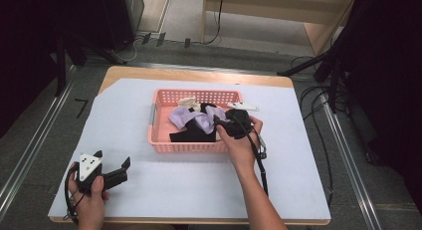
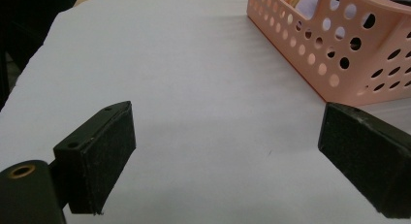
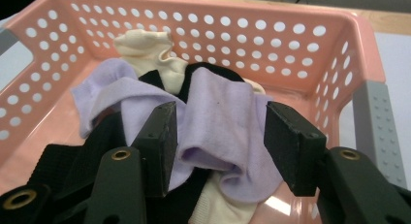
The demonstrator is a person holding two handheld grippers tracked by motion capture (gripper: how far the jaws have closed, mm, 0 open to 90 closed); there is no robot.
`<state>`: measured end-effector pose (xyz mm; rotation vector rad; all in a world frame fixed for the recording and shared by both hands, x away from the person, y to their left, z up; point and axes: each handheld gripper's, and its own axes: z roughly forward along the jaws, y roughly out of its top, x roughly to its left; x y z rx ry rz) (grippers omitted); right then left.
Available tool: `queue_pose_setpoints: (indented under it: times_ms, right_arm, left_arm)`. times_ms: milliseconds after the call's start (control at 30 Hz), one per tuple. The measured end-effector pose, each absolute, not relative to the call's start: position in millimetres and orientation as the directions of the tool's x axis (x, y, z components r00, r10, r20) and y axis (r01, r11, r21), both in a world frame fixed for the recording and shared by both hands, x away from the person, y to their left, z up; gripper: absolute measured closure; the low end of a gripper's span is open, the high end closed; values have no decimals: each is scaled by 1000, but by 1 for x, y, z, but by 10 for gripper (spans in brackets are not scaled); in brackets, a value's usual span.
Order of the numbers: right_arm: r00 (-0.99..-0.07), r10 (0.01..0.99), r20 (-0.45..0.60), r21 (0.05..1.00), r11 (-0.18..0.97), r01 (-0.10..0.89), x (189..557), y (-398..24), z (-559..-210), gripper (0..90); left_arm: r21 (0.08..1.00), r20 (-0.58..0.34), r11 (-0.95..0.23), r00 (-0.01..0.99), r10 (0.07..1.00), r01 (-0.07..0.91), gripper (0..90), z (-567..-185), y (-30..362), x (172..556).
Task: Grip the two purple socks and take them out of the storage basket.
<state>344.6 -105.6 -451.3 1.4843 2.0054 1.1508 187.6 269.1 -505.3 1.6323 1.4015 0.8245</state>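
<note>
While lilac sock [image 3: 218,122] lies between right gripper [image 3: 218,136] jaws — ungripped.

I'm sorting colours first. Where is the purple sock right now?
The purple sock lies in the pink basket, draped over black socks, with the cream sock behind it; the right gripper straddles its fold, fingers apart.

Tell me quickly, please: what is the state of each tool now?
Left tool: open, holding nothing, above the white table cover.
Right tool: open, jaws either side of a purple sock in the pink basket.
</note>
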Motion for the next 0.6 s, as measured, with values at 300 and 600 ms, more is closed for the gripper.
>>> queue_pose_setpoints:
  times_ms: [300,600]
  right_arm:
    - [-354,921,161,747,121,653,356,-100,-458,467]
    - [-403,891,210,657,177,733,370,-96,-461,612]
  left_arm:
    - [887,-23,-60,176,984,457,71,-505,269,188]
    - [886,-20,-66,180,983,459,72,-505,268,188]
